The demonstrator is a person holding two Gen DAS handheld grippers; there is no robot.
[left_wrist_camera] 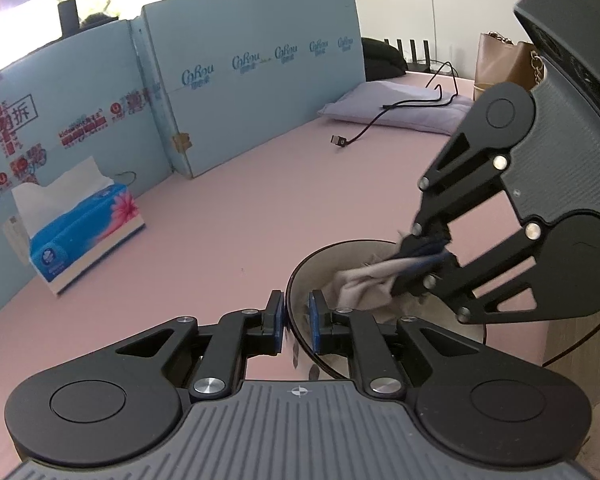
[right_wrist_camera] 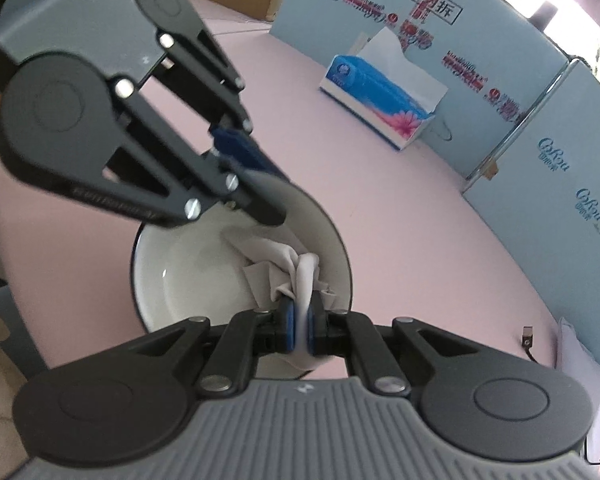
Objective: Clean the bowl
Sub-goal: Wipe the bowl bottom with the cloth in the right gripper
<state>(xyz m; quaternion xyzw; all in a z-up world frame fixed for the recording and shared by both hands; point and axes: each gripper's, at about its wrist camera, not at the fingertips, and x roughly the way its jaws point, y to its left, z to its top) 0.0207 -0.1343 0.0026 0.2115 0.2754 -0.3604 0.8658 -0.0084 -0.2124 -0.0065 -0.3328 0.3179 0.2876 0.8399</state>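
1. So, nearest to the left wrist camera, the left gripper (left_wrist_camera: 297,318) has its blue pads clamped on the near rim of the bowl (left_wrist_camera: 300,280), one pad outside the wall and one inside, pinning it down on the pink table (left_wrist_camera: 228,208).
2. Nearest to the right wrist camera, the right gripper (right_wrist_camera: 299,320) is squeezed tight on a wad of pale cloth (right_wrist_camera: 288,268), which bunches out past the pads and down into the bowl (right_wrist_camera: 188,276).
3. The cloth presses against the inner wall on the side toward the left gripper (right_wrist_camera: 256,178), touching it. The bowl floor next to it is bare white, and I honestly can't spot any dirt there.
4. Progress-wise, my guess is we're mid-wipe: bowl secured, cloth in contact, but only one side is being covered right now. The rest of the wall and the bottom probably need a pass, then the cloth has to come out. Can't tell how much has been rubbed.
5. Further out, a blue tissue box (left_wrist_camera: 86,228) sits well apart from the bowl, with a sheet sticking up.
6. Beyond that, a light blue printed panel (left_wrist_camera: 252,72) walls off the table, and a black cable (left_wrist_camera: 364,130) trails off a lilac pillow (left_wrist_camera: 404,106) at the far end.
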